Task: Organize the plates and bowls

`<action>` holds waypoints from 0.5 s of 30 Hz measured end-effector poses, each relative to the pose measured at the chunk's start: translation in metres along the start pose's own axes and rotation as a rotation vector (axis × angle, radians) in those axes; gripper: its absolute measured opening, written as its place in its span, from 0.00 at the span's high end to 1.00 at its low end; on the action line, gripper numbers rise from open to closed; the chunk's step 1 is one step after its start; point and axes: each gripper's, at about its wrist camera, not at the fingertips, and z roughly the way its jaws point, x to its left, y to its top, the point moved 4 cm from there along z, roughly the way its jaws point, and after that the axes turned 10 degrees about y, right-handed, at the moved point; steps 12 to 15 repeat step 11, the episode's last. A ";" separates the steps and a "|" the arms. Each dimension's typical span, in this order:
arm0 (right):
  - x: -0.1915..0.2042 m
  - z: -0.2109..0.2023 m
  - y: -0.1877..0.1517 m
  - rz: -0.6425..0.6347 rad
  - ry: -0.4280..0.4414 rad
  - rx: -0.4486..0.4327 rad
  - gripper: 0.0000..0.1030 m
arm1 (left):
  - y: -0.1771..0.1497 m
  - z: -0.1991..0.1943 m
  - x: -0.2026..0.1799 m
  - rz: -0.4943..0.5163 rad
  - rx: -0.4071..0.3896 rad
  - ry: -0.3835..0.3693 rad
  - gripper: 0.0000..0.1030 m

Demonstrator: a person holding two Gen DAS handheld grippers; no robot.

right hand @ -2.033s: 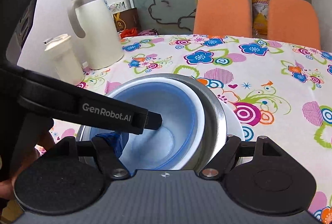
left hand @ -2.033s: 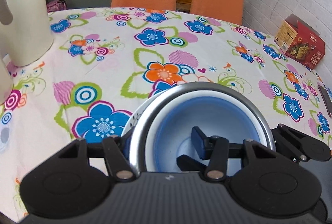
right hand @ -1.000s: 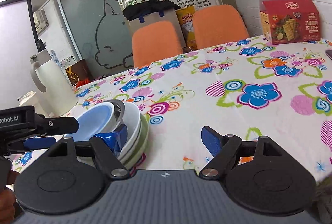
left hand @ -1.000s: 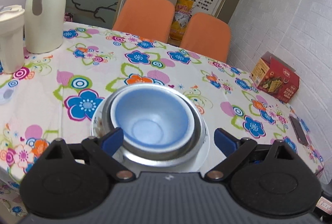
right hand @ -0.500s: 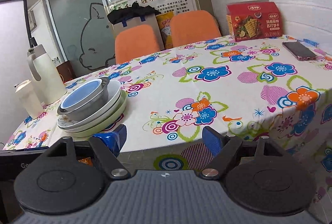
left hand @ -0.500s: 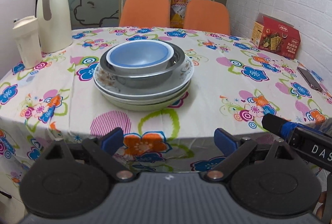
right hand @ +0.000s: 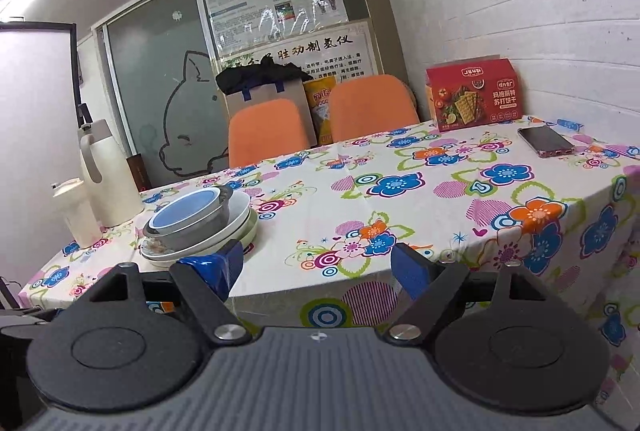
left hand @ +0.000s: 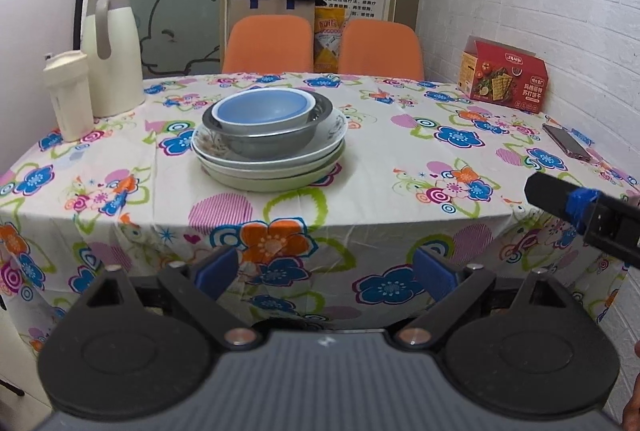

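Observation:
A stack of dishes stands on the flowered table (left hand: 400, 167): a blue bowl (left hand: 262, 109) nests in a steel bowl (left hand: 260, 141), which rests on several plates (left hand: 272, 171). The right wrist view shows the same blue bowl (right hand: 186, 212), steel bowl (right hand: 192, 231) and plates (right hand: 236, 227) at the left. My left gripper (left hand: 326, 273) is open and empty, held off the table's near edge, well short of the stack. My right gripper (right hand: 316, 267) is open and empty too, below the table edge; one of its fingers (left hand: 560, 197) shows at the right of the left wrist view.
A cream thermos (left hand: 110, 51) and a cream tumbler (left hand: 68, 95) stand at the table's left. A red cracker box (left hand: 504, 75) and a phone (left hand: 566, 143) lie at the right. Two orange chairs (left hand: 320, 47) stand behind the table, near a white brick wall.
Both grippers have let go of the blue bowl, opened, and drawn back from the stack to beyond the table's near edge. The blue bowl stays nested in the steel bowl.

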 end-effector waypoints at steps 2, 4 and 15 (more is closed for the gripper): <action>0.002 0.002 -0.001 -0.012 0.000 0.005 0.34 | 0.000 0.001 0.000 0.001 0.005 -0.007 0.09; 0.005 0.004 -0.004 -0.023 0.003 0.015 0.34 | 0.000 0.001 0.003 -0.014 0.008 -0.021 0.09; 0.009 0.007 -0.010 -0.032 0.017 0.034 0.34 | -0.001 -0.004 0.008 -0.037 -0.033 -0.036 0.09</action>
